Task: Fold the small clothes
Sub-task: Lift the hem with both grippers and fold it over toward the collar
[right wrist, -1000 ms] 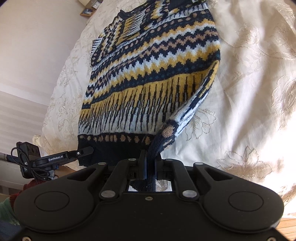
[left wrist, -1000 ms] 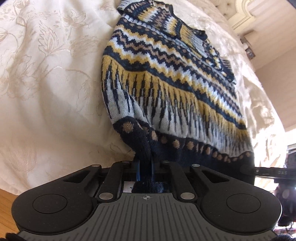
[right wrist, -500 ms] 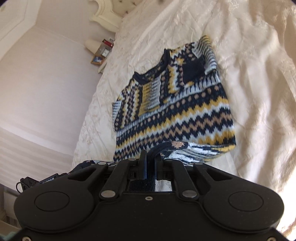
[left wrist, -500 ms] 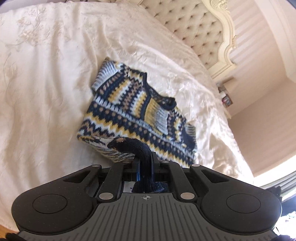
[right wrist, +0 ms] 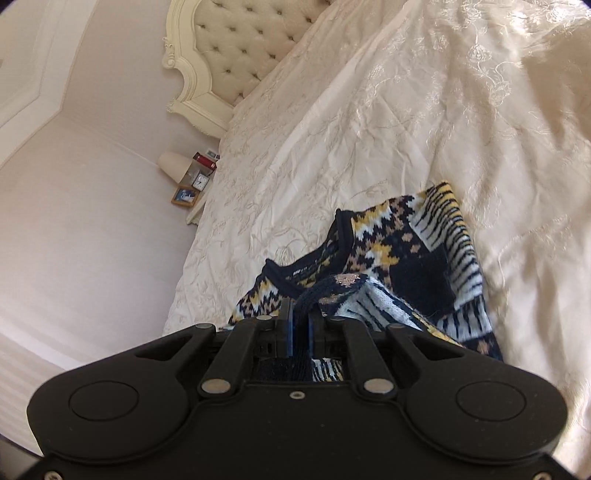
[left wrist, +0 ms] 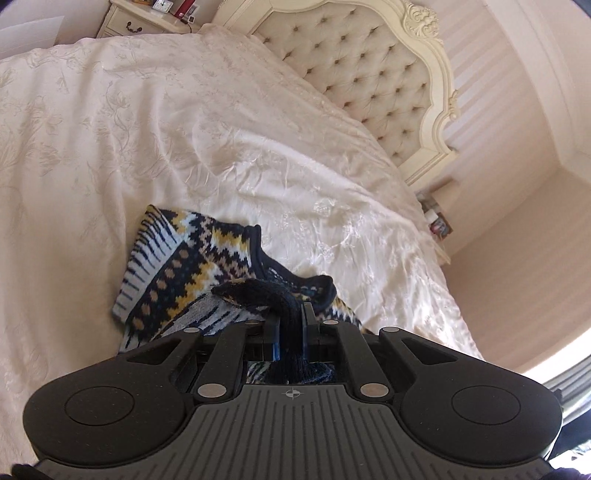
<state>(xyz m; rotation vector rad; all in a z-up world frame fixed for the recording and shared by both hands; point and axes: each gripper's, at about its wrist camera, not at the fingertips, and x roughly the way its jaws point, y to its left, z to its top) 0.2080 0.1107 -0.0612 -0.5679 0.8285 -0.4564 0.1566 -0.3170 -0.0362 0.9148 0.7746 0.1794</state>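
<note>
- The cream bedspread [left wrist: 110, 147] fills the left of the left wrist view; its near edge is cut off by the frame.
- The patterned sweater [left wrist: 192, 273] lies on it, its lower half hidden behind the gripper body.
- The left gripper [left wrist: 290, 321] has its jaws clamped on a dark navy fold of the sweater; the hem is lifted above the neckline.
- A tufted headboard [left wrist: 369, 74] stands at the far end; small items on a nightstand [left wrist: 147, 18] are too small to name.
- In the right wrist view, the right gripper [right wrist: 301, 321] pinches the sweater's navy ribbed edge between its jaws.
- The sweater [right wrist: 424, 251] extends right, its bottom cut off by the gripper.
</note>
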